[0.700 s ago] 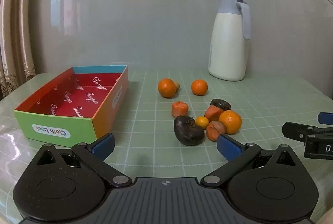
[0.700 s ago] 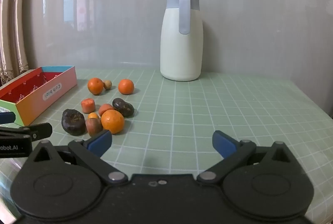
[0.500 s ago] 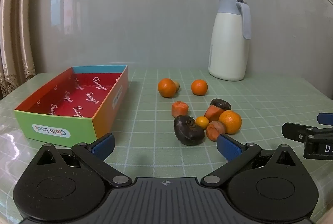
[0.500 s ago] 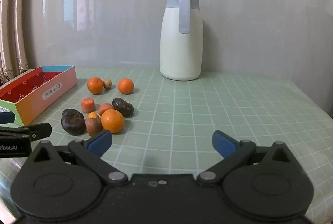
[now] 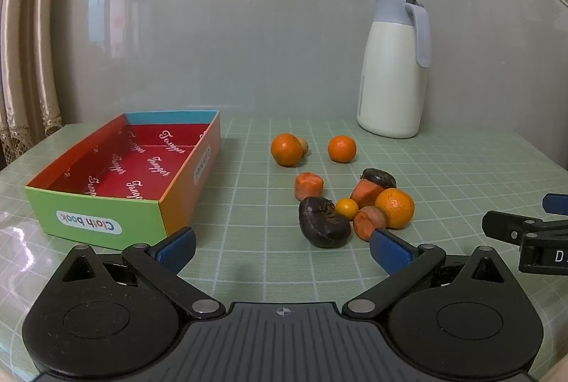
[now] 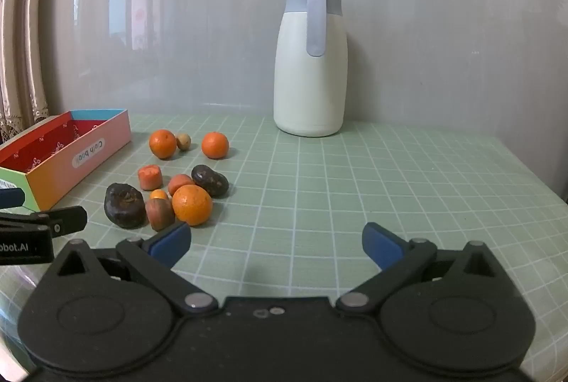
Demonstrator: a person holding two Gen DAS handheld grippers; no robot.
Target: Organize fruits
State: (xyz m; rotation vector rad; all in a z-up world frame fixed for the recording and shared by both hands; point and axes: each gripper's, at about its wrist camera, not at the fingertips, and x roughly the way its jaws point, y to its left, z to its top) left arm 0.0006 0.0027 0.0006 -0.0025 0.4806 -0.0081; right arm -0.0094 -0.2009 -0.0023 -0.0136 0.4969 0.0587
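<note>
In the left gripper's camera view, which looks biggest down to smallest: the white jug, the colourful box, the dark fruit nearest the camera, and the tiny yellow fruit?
1. Colourful box and white jug: too alike to rank; the box lies nearer.
2. Dark fruit.
3. Tiny yellow fruit.

Green grid table (image 5: 443,169), box (image 5: 106,222), jug (image 5: 390,80), fruits (image 5: 394,208) (loose)

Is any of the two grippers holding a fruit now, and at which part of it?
No. The left hand-held gripper and the right hand-held gripper are both open and hold nothing; the fruits lie on the table.
</note>
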